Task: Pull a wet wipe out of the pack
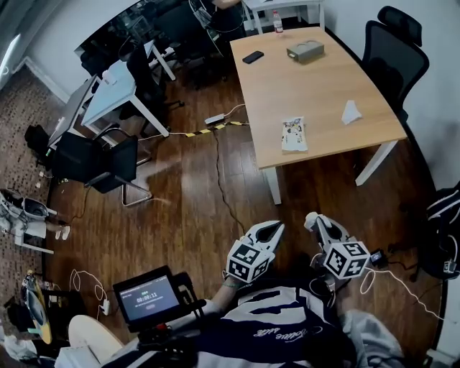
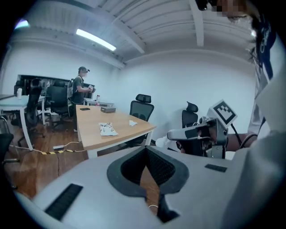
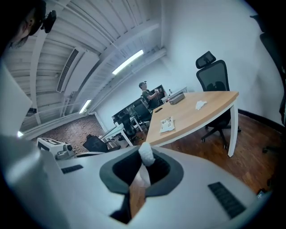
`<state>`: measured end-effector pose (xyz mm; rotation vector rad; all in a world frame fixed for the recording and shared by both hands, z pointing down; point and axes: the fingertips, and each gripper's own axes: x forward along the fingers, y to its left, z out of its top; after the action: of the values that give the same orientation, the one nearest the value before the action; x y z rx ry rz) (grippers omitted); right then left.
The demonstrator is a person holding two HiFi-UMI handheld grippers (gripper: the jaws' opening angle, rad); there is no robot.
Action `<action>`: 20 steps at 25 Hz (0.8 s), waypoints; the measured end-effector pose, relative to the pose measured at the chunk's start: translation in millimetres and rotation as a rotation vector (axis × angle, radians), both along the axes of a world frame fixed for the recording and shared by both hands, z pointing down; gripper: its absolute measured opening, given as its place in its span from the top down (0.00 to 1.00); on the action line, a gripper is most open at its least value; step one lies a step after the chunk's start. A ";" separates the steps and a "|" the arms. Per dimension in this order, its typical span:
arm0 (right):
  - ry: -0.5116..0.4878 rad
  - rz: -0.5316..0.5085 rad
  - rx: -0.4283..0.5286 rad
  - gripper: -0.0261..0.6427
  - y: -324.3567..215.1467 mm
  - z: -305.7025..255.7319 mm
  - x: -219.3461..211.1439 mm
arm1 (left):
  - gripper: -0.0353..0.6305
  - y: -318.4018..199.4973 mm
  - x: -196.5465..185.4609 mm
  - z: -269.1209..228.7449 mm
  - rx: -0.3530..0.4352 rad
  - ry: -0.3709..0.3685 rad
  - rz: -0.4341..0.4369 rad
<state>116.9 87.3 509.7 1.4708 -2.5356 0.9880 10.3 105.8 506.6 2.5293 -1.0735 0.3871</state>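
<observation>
The wet wipe pack (image 1: 293,134) lies flat near the front edge of the wooden table (image 1: 323,86), and it also shows as the pack (image 2: 107,129) and the pack (image 3: 167,124) in the two gripper views. Both grippers hang over the floor, well short of the table. My right gripper (image 1: 314,221) is shut on a small white wipe (image 3: 146,154) that sticks up between its jaws. My left gripper (image 1: 272,230) is to its left, jaw tips together and nothing in them (image 2: 146,148). A crumpled white wipe (image 1: 351,113) lies on the table to the right of the pack.
A grey box (image 1: 305,49), a phone (image 1: 252,57) and a bottle (image 1: 277,21) are at the table's far end. Black office chairs (image 1: 392,50) stand beside it. Cables and yellow-black tape (image 1: 208,129) cross the wooden floor. A person (image 2: 80,89) stands at the far end.
</observation>
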 end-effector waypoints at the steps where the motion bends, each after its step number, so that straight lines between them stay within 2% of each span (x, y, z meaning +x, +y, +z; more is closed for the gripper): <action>1: 0.005 0.001 0.006 0.94 3.7 -1.2 -6.9 | 0.94 3.6 -6.4 1.2 0.008 -0.011 0.004; 6: 0.018 0.016 0.005 0.94 21.5 -1.5 -31.9 | 0.94 19.4 -31.3 5.3 -0.006 0.014 0.016; 11: 0.026 0.021 -0.007 0.94 33.4 11.9 -42.6 | 0.94 26.2 -44.8 19.5 -0.006 0.016 0.009; 20: 0.059 0.008 -0.019 0.94 44.1 3.7 -61.3 | 0.94 33.9 -62.3 11.3 -0.003 0.045 -0.003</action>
<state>55.6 131.4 513.4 1.4832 -2.4748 0.9529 -52.0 139.7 517.8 2.5213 -1.0595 0.3293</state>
